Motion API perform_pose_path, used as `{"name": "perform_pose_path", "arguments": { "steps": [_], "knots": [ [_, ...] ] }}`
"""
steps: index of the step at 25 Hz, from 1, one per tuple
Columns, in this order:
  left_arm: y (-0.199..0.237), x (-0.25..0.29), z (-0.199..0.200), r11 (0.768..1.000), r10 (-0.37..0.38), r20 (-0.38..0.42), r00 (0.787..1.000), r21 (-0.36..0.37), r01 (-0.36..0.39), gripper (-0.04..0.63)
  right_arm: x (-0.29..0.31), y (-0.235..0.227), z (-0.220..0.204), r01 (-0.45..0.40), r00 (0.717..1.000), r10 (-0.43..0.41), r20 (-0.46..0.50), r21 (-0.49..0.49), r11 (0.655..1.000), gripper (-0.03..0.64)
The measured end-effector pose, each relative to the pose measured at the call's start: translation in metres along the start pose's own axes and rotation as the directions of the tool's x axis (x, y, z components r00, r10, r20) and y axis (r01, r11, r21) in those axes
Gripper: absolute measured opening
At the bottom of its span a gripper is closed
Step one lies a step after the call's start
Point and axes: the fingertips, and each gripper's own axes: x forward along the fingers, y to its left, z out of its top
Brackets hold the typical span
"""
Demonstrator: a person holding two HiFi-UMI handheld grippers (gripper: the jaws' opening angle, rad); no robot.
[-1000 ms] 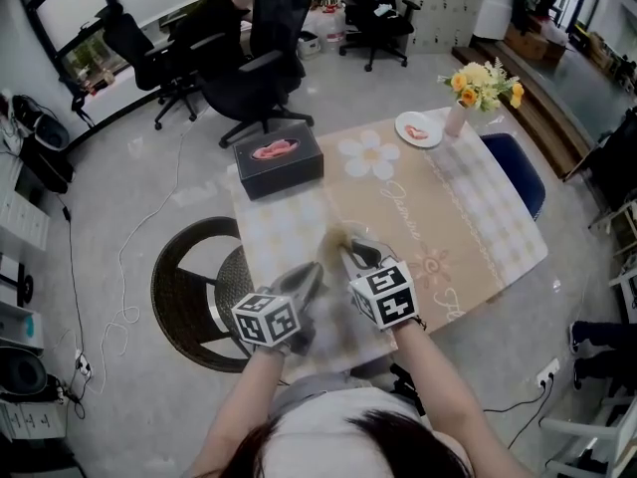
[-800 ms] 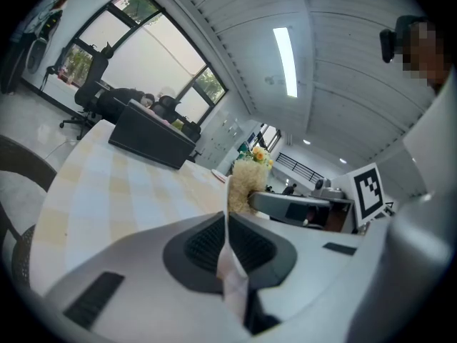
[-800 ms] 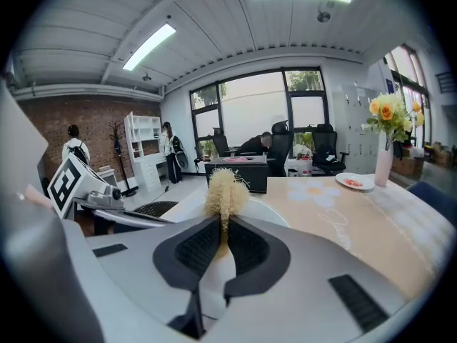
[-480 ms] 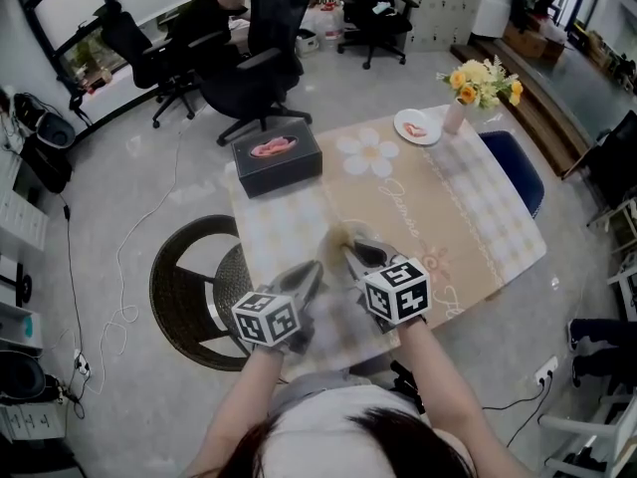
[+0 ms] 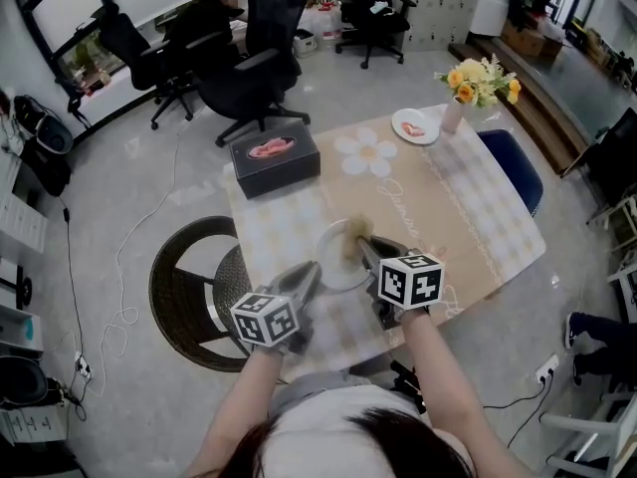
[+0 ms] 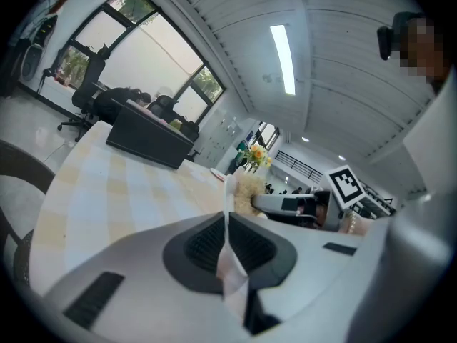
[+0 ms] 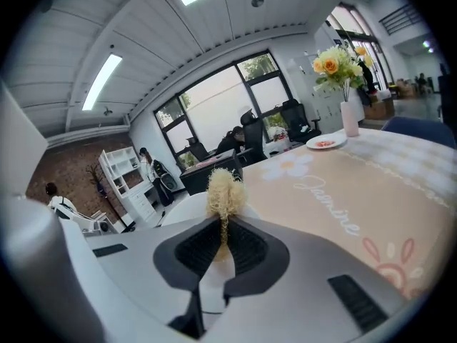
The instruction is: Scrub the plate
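A pale round plate [image 5: 336,258] is held over the near edge of the table [image 5: 468,217]. My left gripper [image 5: 310,271] is shut on the plate's near left rim. In the left gripper view the rim [image 6: 228,216] shows as a thin white edge pinched between the jaws. My right gripper [image 5: 362,246] is shut on a straw-coloured fibre scrubber [image 5: 354,235] that rests against the plate's right side. The right gripper view has the scrubber [image 7: 224,190] sticking up from the jaws, with the white plate [image 7: 187,207] behind it.
A black box [image 5: 276,154] with a pink item on top sits at the table's far left. A small plate of red food [image 5: 415,126] and a vase of flowers [image 5: 478,85] stand at the far end. A blue chair [image 5: 516,173] is on the right, a round dark chair [image 5: 189,285] on the left.
My right gripper has shifted to the right with the scrubber. The plate, blurred before, now shows as a clear round outline. The left gripper has stayed put.
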Motion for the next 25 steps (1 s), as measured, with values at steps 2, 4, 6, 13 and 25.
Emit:
{"name": "perform_pose_path", "arguments": {
  "steps": [2,4,6,13,25],
  "knots": [
    [0.0,0.0,0.0,1.0,0.0,0.0,1.0,0.0,0.0,0.02,-0.002,-0.006,0.0,0.025,1.0,-0.025,0.005,-0.004,1.0,0.034],
    [-0.001,0.0,0.0,1.0,0.001,0.0,1.0,0.0,-0.001,0.02,-0.004,-0.011,0.001,0.049,0.999,-0.049,0.012,-0.006,0.999,0.034],
    [0.0,0.0,0.001,1.0,0.002,0.0,1.0,0.0,-0.002,0.02,-0.006,-0.017,0.002,0.075,0.997,-0.074,0.016,-0.006,0.997,0.034],
    [-0.001,0.0,0.0,1.0,0.001,0.0,1.0,0.001,-0.001,0.02,-0.012,-0.033,0.001,0.159,0.987,-0.158,0.032,-0.025,0.987,0.034],
    [0.0,-0.001,0.0,1.0,0.008,-0.005,1.0,-0.007,-0.008,0.02,-0.025,0.004,0.011,0.086,0.994,-0.079,0.075,-0.094,0.992,0.034]
  ]
}}
